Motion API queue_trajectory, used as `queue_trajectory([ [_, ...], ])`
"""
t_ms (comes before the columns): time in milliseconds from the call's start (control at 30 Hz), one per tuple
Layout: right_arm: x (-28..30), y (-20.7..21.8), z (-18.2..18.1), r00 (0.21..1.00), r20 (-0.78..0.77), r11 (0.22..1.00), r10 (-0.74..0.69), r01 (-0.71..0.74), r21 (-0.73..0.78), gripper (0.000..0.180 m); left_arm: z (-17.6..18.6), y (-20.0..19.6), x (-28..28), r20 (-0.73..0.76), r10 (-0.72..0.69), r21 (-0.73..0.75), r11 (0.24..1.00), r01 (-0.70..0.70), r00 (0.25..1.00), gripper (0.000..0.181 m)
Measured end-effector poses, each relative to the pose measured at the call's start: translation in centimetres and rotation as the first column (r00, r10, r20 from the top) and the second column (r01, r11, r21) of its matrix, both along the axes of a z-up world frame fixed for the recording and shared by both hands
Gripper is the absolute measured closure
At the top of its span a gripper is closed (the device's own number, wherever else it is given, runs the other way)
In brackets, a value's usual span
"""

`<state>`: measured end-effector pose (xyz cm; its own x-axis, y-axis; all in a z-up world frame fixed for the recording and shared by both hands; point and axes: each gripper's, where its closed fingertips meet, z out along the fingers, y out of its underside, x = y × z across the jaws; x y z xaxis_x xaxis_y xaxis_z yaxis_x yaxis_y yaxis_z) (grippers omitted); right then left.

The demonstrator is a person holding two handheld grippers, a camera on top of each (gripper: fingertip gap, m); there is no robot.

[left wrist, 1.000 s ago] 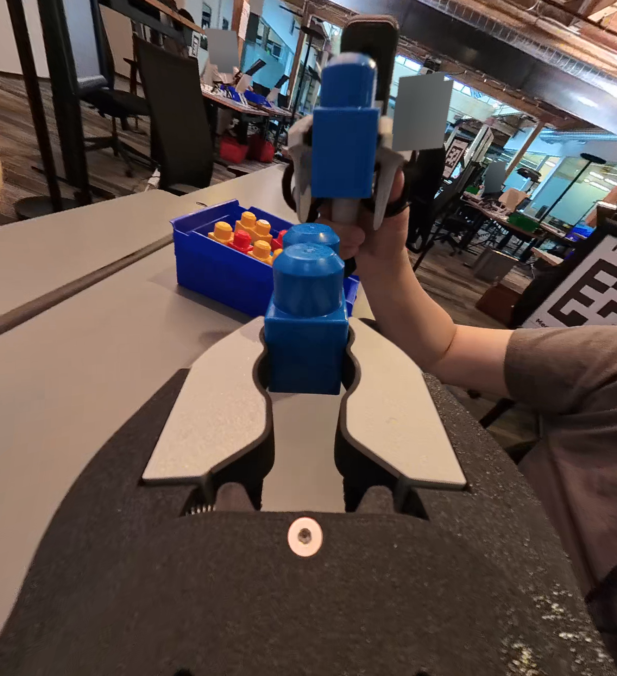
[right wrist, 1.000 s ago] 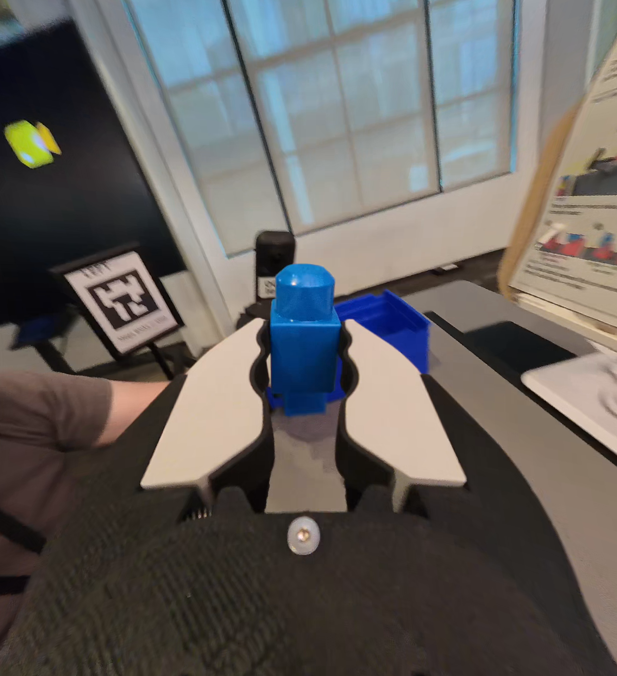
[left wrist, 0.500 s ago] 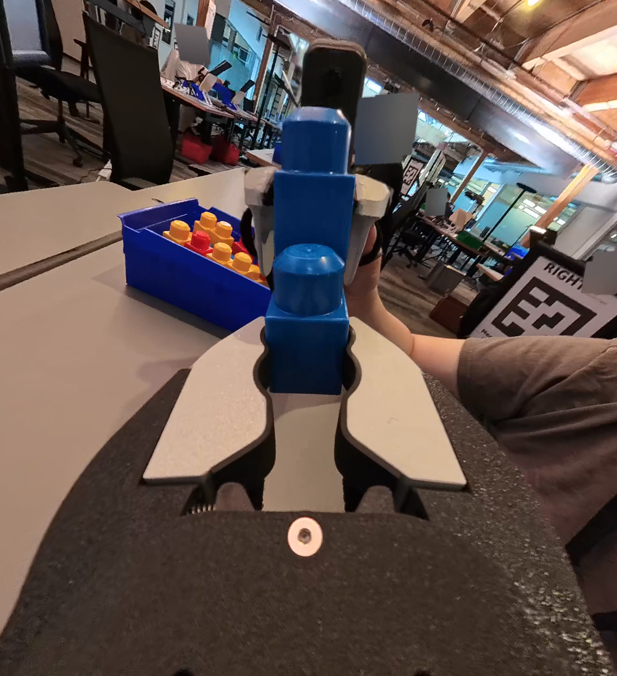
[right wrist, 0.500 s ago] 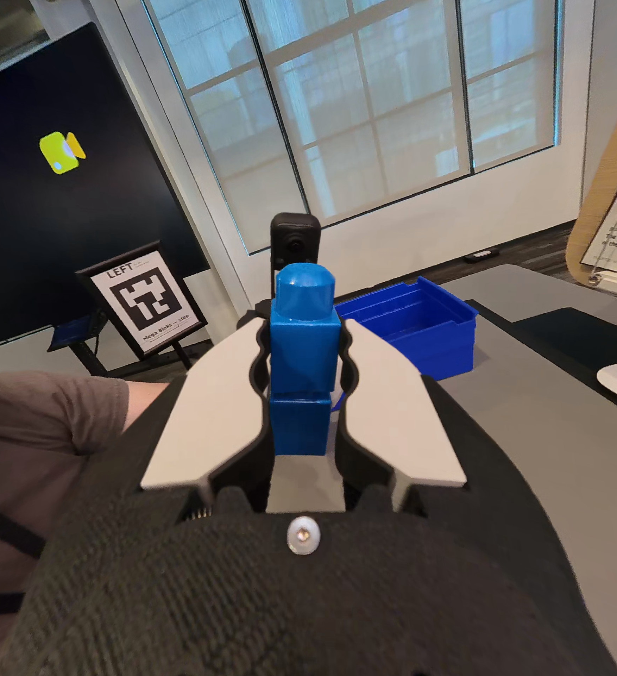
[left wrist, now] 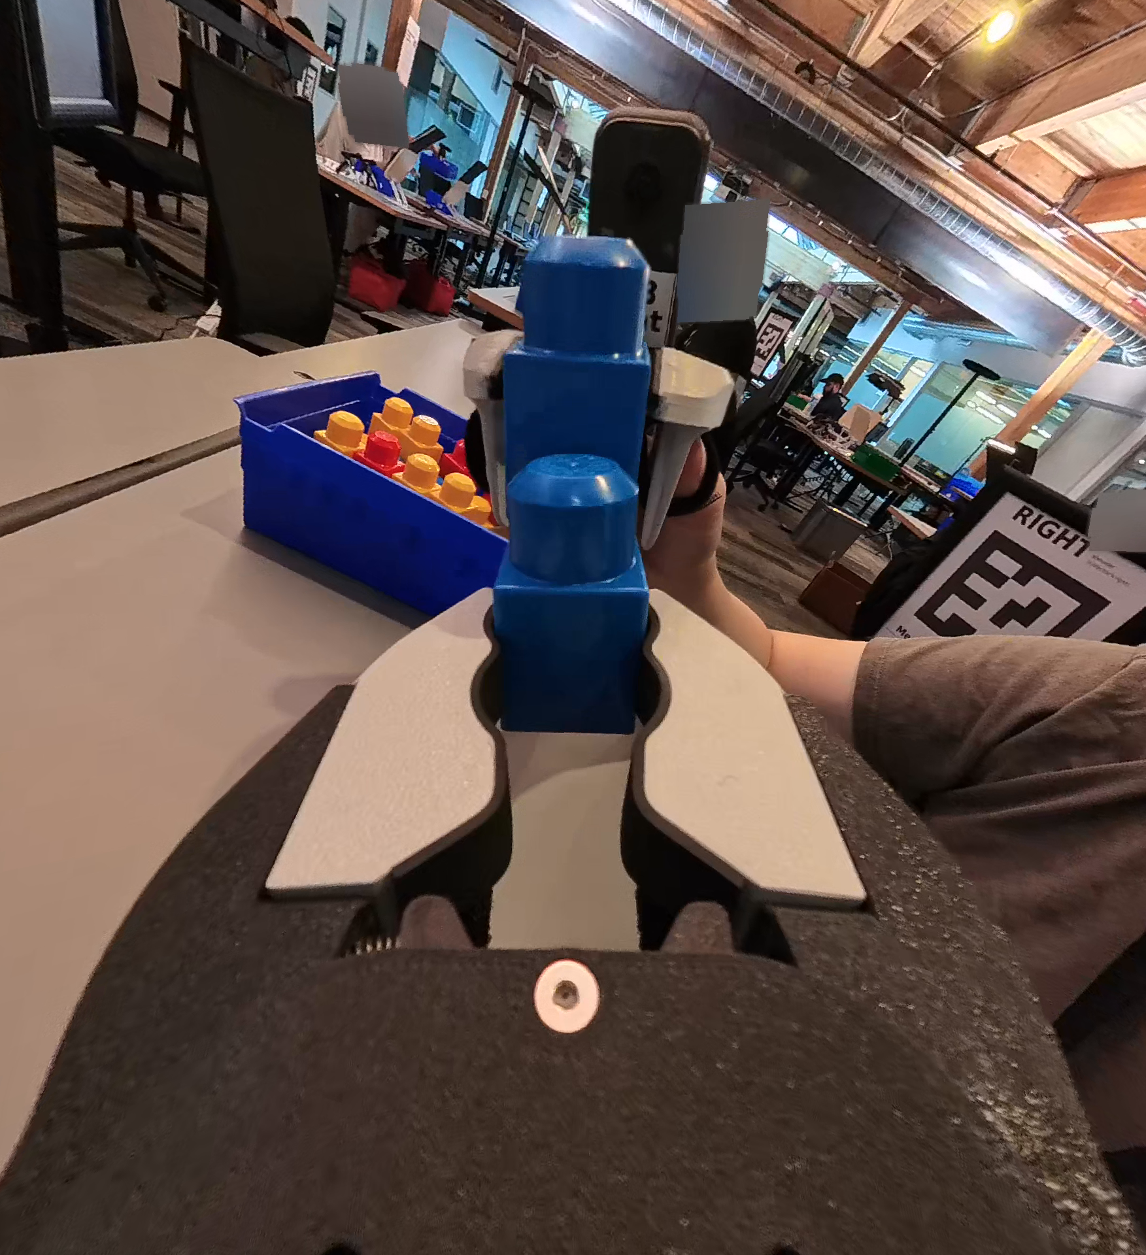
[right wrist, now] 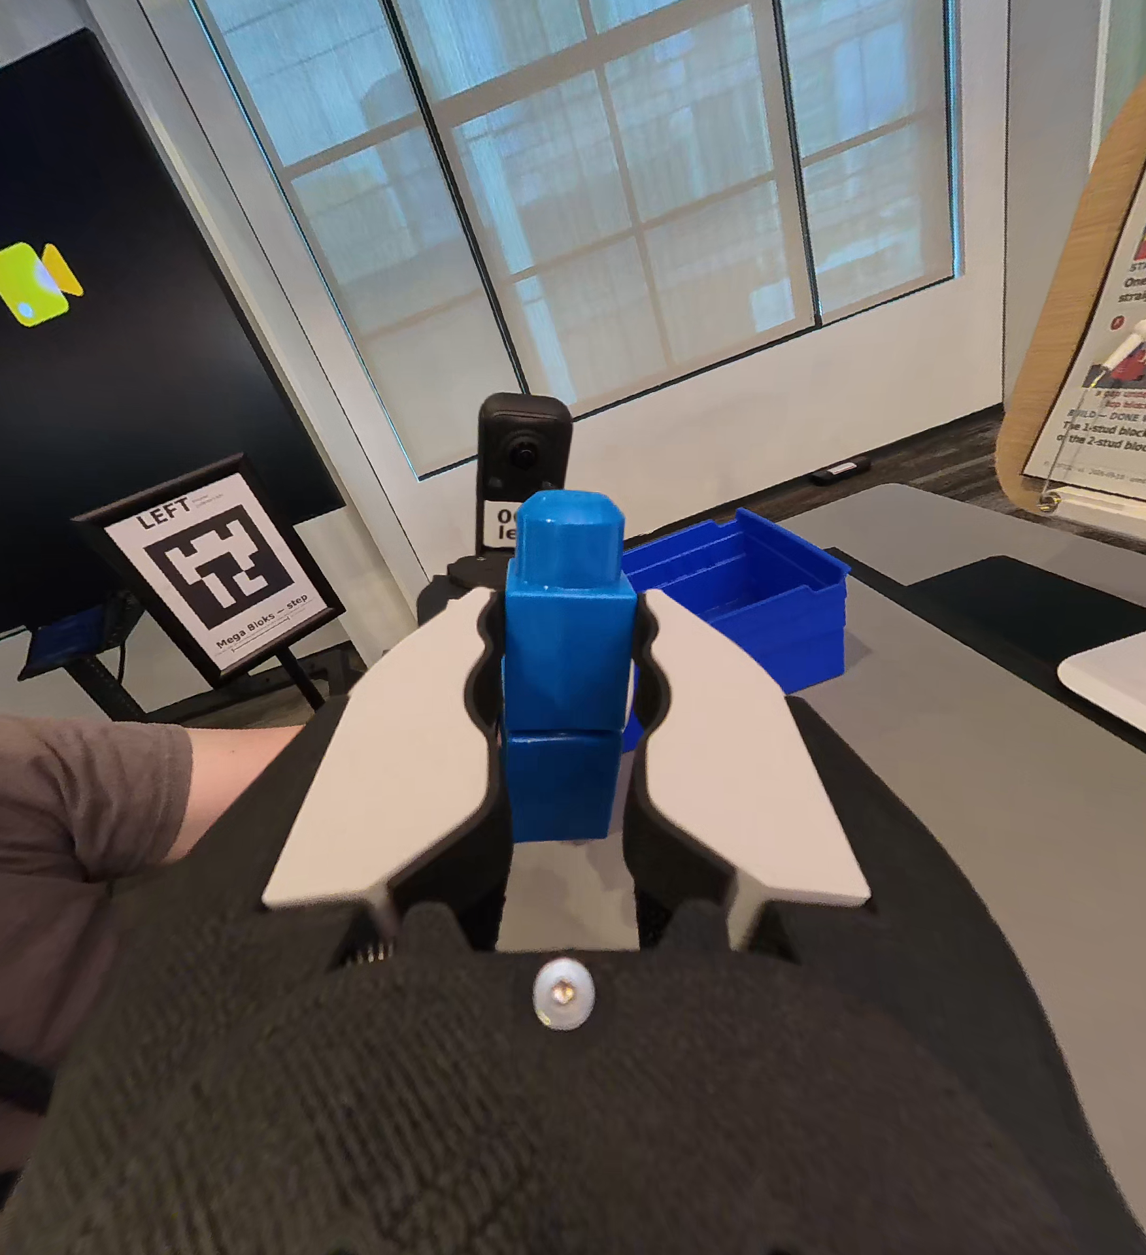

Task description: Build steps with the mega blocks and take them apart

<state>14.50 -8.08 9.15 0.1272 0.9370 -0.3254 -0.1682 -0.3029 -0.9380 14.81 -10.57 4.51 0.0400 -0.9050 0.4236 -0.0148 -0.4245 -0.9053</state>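
I've got left gripper (left wrist: 570,669) jaws pinching the lower blue block (left wrist: 570,652), right gripper (right wrist: 564,669) jaws pinching the upper blue block (right wrist: 566,652) stacked on it.

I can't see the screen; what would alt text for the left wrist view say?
Two grey fingers of the left gripper clamp a blue plastic two-stud block, while the right gripper opposite holds a blue one-stud block on its far stud. Behind, a blue plastic bin of orange and red blocks sits on the grey table.

In the left wrist view, bare bench (left wrist: 115,679) lies open toward 9 o'clock, while the blue bin (left wrist: 352,523) of yellow and red blocks (left wrist: 420,448) stands at 11 o'clock.
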Motion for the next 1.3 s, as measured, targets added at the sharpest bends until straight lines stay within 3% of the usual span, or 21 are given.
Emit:
queue_trajectory([
  [333,-0.2,-0.6,0.8,0.995,-0.099,1.0,0.026,-0.026,-0.002,0.142,0.9,-0.5,-0.2,0.055,-0.029,-0.005,1.0,0.03,0.998,0.146],
  [700,-0.3,-0.9,1.0,0.995,-0.096,0.999,0.025,-0.022,0.034,0.142,1.1,-0.6,-0.4,0.021,-0.018,0.03,0.999,0.017,1.0,0.146],
  [1167,-0.4,-1.1,0.9,0.998,-0.058,0.998,0.03,-0.027,0.055,0.142,1.1,-0.8,-0.6,-0.01,-0.029,0.032,0.999,0.03,1.0,0.146],
  [1300,0.3,-1.9,1.4,0.991,0.047,0.992,0.126,-0.127,0.022,0.141,2.1,-1.9,-0.3,0.036,-0.096,0.04,0.995,0.095,0.995,0.145],
])
